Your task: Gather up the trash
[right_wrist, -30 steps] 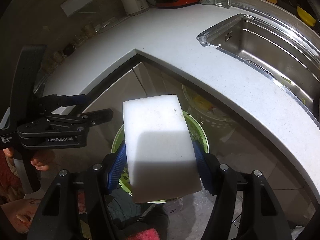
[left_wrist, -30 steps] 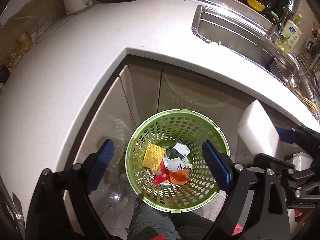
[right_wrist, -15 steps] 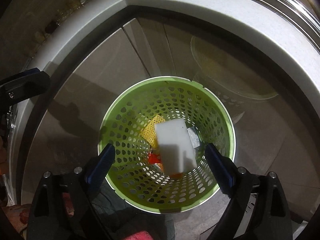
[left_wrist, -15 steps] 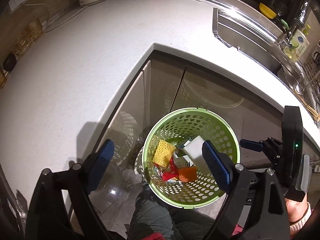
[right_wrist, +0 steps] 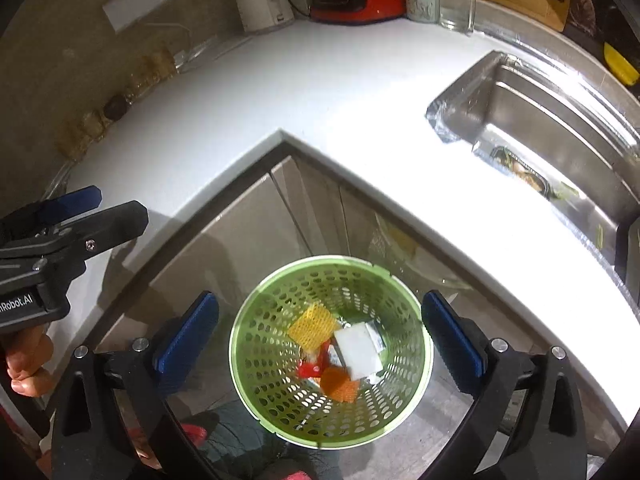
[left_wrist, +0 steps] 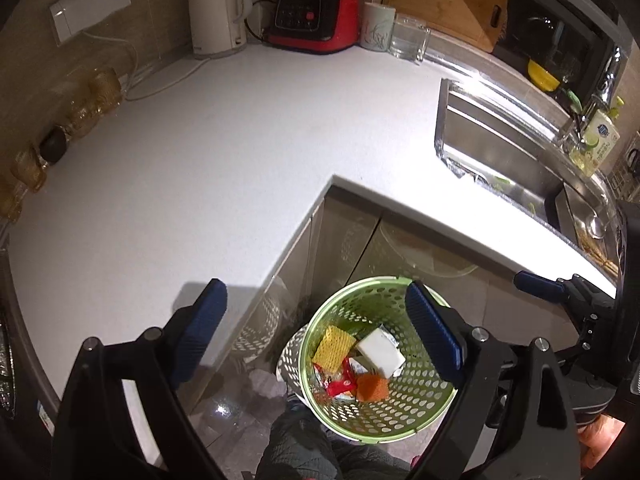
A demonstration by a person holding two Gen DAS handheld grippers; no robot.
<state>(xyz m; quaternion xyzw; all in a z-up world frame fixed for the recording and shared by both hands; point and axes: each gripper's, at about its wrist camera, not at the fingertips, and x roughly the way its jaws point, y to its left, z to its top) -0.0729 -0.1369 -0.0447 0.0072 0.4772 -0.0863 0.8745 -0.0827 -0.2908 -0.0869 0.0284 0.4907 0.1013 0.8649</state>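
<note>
So the white foam block is lying in our green basket, straight below and between our right gripper jaws, which have just been opening and hold nothing, left gripper open and empty too.

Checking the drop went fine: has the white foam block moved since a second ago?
Yes. The white foam block left the right gripper, whose jaws just opened, and now lies inside the green basket below.
</note>
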